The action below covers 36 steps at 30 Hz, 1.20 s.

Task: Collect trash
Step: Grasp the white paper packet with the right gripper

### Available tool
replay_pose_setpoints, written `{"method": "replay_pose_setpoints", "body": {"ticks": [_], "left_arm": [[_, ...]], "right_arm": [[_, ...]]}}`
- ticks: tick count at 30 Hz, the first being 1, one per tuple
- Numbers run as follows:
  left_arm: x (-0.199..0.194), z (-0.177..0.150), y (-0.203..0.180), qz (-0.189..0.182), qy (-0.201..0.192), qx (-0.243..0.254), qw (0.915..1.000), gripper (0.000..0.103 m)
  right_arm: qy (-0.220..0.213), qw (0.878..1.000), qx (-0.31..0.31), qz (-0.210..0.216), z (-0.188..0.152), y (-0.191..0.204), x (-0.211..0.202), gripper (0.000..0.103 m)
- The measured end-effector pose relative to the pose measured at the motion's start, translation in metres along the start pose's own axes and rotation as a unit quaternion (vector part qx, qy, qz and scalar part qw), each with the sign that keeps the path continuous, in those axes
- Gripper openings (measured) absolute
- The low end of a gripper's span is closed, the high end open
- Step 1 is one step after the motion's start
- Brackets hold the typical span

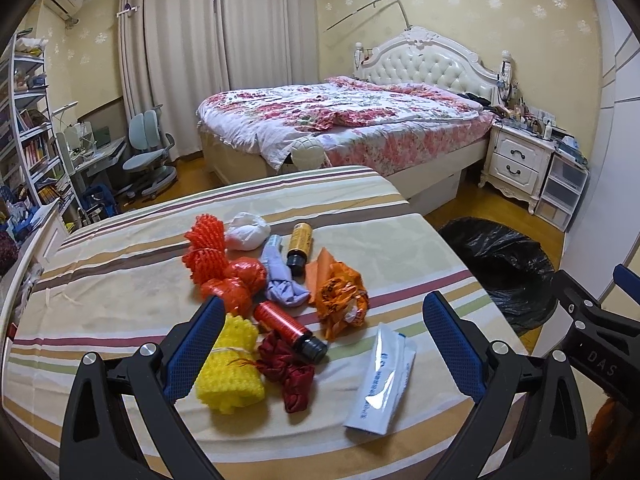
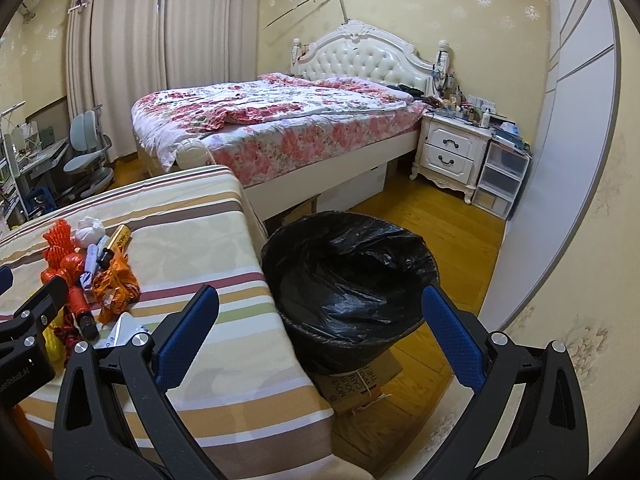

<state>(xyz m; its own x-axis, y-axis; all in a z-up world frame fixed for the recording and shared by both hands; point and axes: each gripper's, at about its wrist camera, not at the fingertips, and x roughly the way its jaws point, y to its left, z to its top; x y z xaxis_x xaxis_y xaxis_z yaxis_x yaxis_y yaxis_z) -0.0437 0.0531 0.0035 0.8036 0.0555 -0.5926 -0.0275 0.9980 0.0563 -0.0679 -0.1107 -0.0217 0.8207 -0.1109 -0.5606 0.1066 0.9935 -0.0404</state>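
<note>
Trash lies in a pile on the striped table (image 1: pixel 120 264): a yellow foam net (image 1: pixel 230 364), a red bottle (image 1: pixel 290 330), dark red cloth (image 1: pixel 290 376), a white sachet (image 1: pixel 380 380), an orange wrapper (image 1: pixel 340 296), orange nets (image 1: pixel 208 248), a white wad (image 1: pixel 246 230) and a yellow bottle (image 1: pixel 300 242). My left gripper (image 1: pixel 324 320) is open and empty, just above the near items. My right gripper (image 2: pixel 320 312) is open and empty, hovering before the black-lined bin (image 2: pixel 348 280) on the floor right of the table. The pile also shows in the right wrist view (image 2: pixel 92 276).
The bin stands on a cardboard box (image 2: pixel 360 384). A bed (image 1: pixel 340 124) lies behind the table, with a nightstand (image 1: pixel 516 160) and plastic drawers (image 1: pixel 560 192) to its right. A desk chair (image 1: pixel 150 152) and bookshelves (image 1: pixel 28 132) stand at left. A wall (image 2: pixel 580 240) is close on the right.
</note>
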Motion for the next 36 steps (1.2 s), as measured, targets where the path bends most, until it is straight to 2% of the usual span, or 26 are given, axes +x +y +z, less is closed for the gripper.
{"method": "replay_pose_setpoints", "body": {"ticks": [3,7,14,19,29,30,34,36], "left_arm": [[-0.003,-0.003,0.018,0.016,0.001,-0.003,0.9999,0.096],[-0.011,-0.014,0.045,0.034,0.009,-0.016,0.9993,0.096],[-0.017,-0.032,0.087,0.065,0.024,-0.041,0.9968,0.096],[-0.014,-0.042,0.116,0.080,0.037,-0.063,0.9942,0.093],[-0.005,-0.045,0.128,0.063,0.045,-0.080,0.9937,0.092],[-0.005,-0.045,0.127,0.061,0.045,-0.080,0.9938,0.092],[-0.004,-0.044,0.122,0.054,0.046,-0.079,0.9943,0.092],[-0.004,-0.044,0.119,0.052,0.047,-0.077,0.9946,0.092]], "right_arm": [[0.005,1.000,-0.015,0.020,-0.004,0.019,-0.007,0.096],[0.021,0.998,-0.031,0.053,-0.005,0.045,-0.013,0.084],[0.044,0.992,-0.069,0.097,-0.014,0.091,-0.025,0.083],[0.069,0.987,-0.093,0.113,-0.011,0.107,-0.013,0.083],[0.145,0.976,-0.096,0.127,-0.027,0.124,0.019,0.076],[0.149,0.976,-0.095,0.127,-0.028,0.123,0.022,0.075],[0.167,0.972,-0.081,0.141,-0.032,0.118,0.028,0.057],[0.174,0.971,-0.075,0.149,-0.034,0.116,0.032,0.052]]}}
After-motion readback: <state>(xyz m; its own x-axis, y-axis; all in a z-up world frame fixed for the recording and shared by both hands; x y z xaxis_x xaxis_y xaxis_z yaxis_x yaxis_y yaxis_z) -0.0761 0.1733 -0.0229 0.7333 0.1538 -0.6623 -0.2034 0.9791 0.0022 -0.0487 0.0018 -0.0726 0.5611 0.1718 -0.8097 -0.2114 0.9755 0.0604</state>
